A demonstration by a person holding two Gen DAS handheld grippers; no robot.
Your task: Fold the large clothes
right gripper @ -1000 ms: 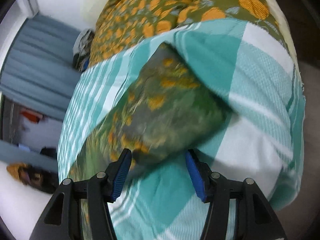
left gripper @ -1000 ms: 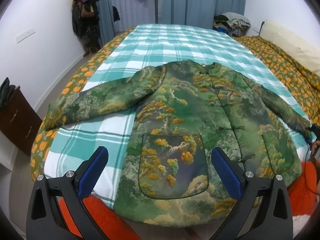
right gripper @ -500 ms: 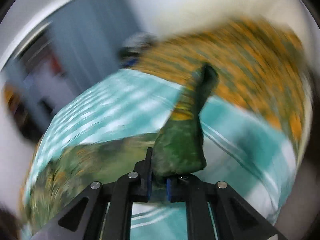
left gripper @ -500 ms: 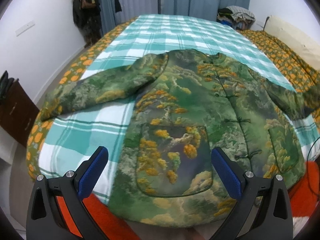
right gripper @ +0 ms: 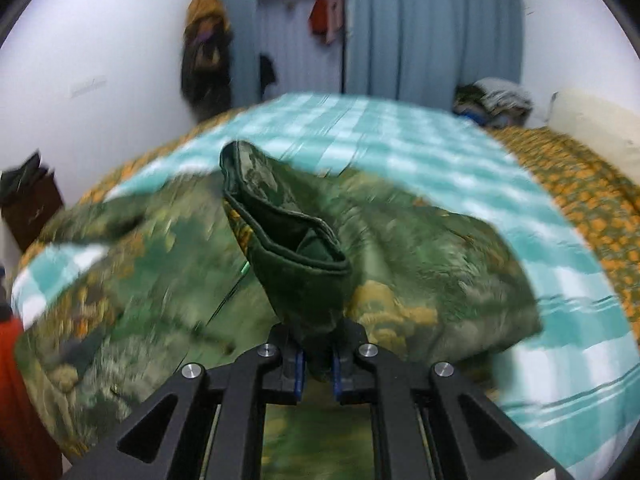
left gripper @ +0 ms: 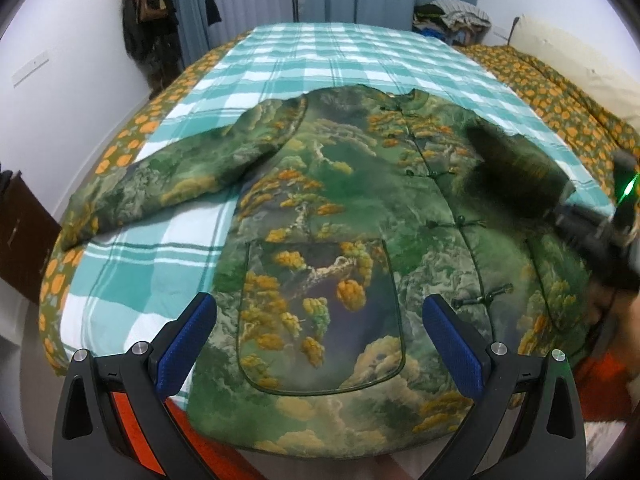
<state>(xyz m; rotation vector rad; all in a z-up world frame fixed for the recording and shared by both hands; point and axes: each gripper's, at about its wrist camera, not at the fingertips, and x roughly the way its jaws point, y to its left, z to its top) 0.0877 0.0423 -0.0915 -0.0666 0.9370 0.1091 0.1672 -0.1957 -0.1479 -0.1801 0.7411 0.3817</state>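
Observation:
A green jacket [left gripper: 344,216] with an orange tree print lies front up on the teal checked bed. Its left sleeve [left gripper: 160,184] stretches out flat to the left. My left gripper [left gripper: 316,344] is open and empty, above the jacket's hem and pocket. My right gripper [right gripper: 318,368] is shut on the right sleeve cuff [right gripper: 288,240] and holds it lifted over the jacket body [right gripper: 420,264]. In the left wrist view the raised sleeve [left gripper: 516,168] is blurred at the right, with the right gripper [left gripper: 592,236] behind it.
The teal checked blanket [left gripper: 344,56] covers an orange-flowered quilt [left gripper: 560,96]. A dark cabinet [left gripper: 20,232] stands left of the bed. Clothes hang on the far wall [left gripper: 148,24] and a clothes pile [left gripper: 452,16] sits by the blue curtains. Something orange [left gripper: 132,412] lies at the near bed edge.
My right gripper closed on the right sleeve cuff, lifted it off the bed and swung it left over the jacket. My left gripper stayed open and drifted slightly closer.

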